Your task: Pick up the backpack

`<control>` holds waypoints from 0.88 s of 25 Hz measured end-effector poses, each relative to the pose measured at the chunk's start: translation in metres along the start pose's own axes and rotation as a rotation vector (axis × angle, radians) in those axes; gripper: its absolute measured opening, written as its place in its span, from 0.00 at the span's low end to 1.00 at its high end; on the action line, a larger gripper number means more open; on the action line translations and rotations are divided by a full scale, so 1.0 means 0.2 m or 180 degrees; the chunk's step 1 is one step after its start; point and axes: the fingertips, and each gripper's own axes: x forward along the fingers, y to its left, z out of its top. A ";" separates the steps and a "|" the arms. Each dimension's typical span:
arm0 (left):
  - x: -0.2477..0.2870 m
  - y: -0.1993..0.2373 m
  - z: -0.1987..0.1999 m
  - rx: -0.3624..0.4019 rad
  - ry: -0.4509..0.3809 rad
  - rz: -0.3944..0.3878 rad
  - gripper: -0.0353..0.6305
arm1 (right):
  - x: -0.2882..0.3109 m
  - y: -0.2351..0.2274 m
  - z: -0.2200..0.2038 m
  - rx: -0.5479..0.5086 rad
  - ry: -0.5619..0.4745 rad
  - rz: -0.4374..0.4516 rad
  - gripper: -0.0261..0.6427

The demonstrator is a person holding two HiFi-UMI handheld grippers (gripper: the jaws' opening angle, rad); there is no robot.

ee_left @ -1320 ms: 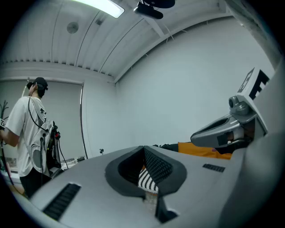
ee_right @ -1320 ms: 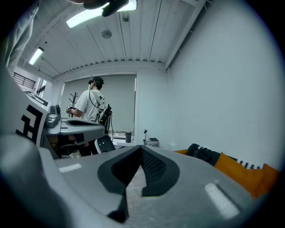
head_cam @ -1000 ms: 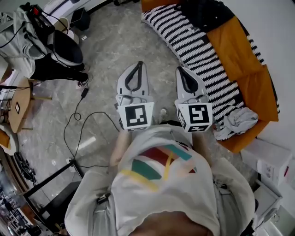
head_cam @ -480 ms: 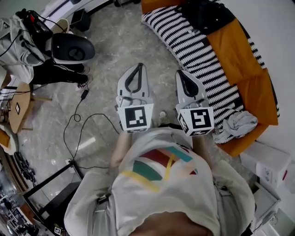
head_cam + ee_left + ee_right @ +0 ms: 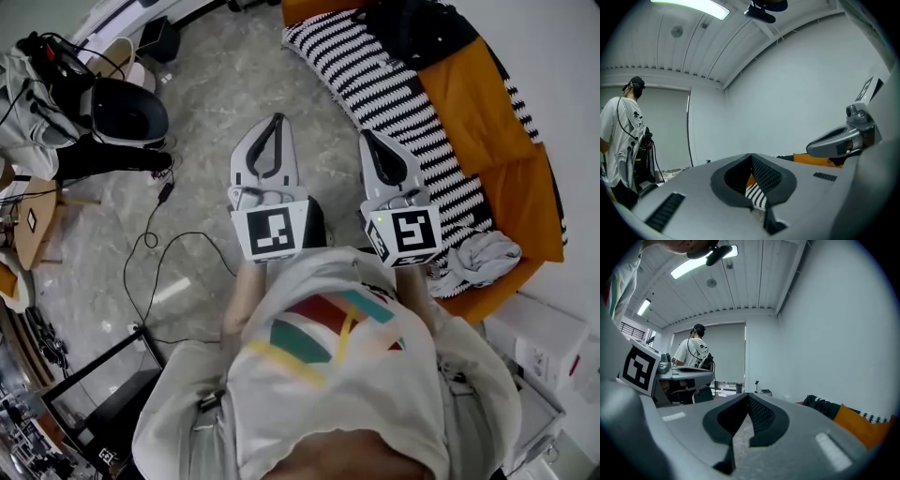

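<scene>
Grey marbled floor (image 5: 216, 84) fills most of my head view, and one orange sofa (image 5: 487, 122) curves along its right side. On the sofa I count one black-and-white striped blanket (image 5: 394, 89) and one crumpled pale cloth (image 5: 483, 253) at the near end. One black backpack (image 5: 417, 28) lies at the far end, partly on the blanket and well apart from both grippers. One thin black cable (image 5: 150, 253) loops over the floor to the left.

I have two grippers held level above the floor, the left gripper (image 5: 275, 120) and the right gripper (image 5: 366, 137). Each has its jaws pressed fully together with nothing between them. Each carries one cube, the left cube (image 5: 274, 232) and the right cube (image 5: 405, 234), with a black-and-white square marker pattern on the top face. One person in a white T-shirt (image 5: 621, 136) with a black print stands off to the side in the left gripper view.
</scene>
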 end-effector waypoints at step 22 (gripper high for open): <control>0.84 0.46 -0.12 -0.0189 0.0010 0.0082 0.07 | 0.84 -0.38 0.06 -0.0040 0.0060 -0.0078 0.04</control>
